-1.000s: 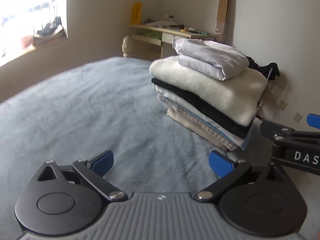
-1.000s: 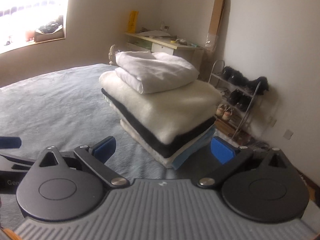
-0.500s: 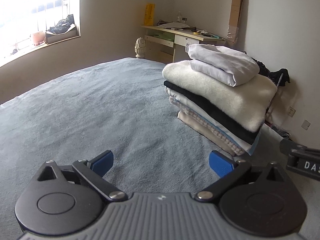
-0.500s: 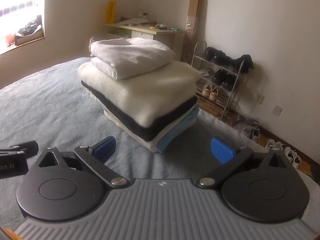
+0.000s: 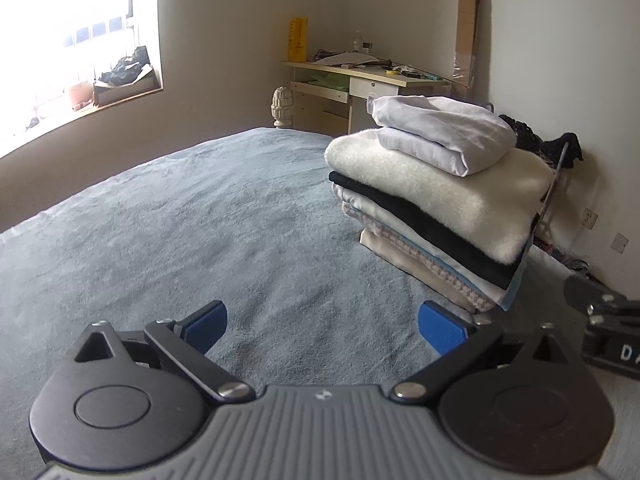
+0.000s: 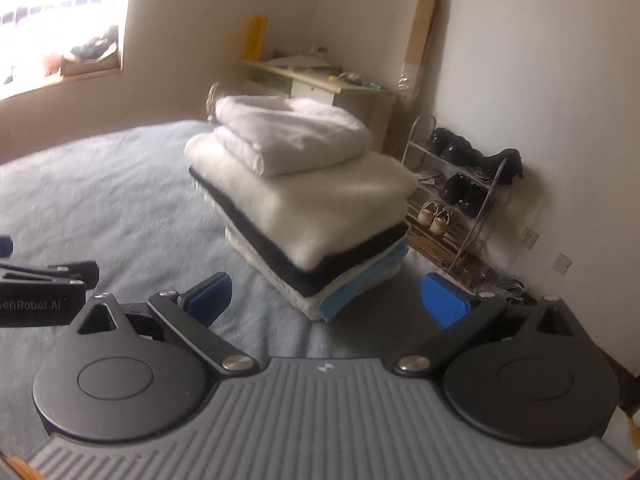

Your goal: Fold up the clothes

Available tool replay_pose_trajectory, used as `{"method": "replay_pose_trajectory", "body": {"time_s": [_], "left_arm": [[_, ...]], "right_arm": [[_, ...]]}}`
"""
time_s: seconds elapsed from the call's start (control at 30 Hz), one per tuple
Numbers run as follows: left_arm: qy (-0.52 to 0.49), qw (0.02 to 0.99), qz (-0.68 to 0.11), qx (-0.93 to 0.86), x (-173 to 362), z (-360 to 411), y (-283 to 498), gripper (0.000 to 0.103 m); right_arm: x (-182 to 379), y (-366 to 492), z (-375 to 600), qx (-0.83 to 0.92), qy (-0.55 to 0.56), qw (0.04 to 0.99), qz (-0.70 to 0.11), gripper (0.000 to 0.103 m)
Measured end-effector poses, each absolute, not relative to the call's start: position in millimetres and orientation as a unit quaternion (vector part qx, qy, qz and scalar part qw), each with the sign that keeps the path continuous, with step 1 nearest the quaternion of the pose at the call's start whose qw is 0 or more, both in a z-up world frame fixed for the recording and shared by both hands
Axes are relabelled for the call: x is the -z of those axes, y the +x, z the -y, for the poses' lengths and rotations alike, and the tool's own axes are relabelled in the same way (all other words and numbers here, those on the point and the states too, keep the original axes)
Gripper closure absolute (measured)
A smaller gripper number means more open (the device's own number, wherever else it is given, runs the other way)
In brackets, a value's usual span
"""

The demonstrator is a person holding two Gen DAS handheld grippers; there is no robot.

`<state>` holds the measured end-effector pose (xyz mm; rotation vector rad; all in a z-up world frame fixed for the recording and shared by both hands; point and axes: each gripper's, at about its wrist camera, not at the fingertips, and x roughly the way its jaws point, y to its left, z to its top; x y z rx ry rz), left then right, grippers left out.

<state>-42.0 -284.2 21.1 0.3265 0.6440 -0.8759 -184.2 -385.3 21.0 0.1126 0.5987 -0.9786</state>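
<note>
A stack of folded clothes stands on the grey-blue bed cover. A folded white garment lies on top, above a fluffy cream piece, a black one and several pale ones. My left gripper hovers open over bare cover, short and left of the stack, nothing between its blue pads. My right gripper is open too, empty, with the stack's near corner straight ahead. Each gripper's body shows at the edge of the other's view.
A desk with clutter stands at the far wall, a cardboard piece leaning beside it. A shoe rack sits by the right wall past the bed's edge. A bright window is at the left.
Both grippers have drawn back and lifted from the stack, staying open. The right wrist view swung right, then back left; it is slightly blurred now.
</note>
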Motion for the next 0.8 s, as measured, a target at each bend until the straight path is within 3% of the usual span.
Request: {"method": "replay_pose_trajectory", "body": {"time_s": [0.8], "left_arm": [[0.159,0.837,-0.306,0.424,-23.7,282.7,-48.0,0.001]], "right_arm": [[-19.7,-183.0,377.0,0.457,0.049,0.841,-0.285,0.001]]}}
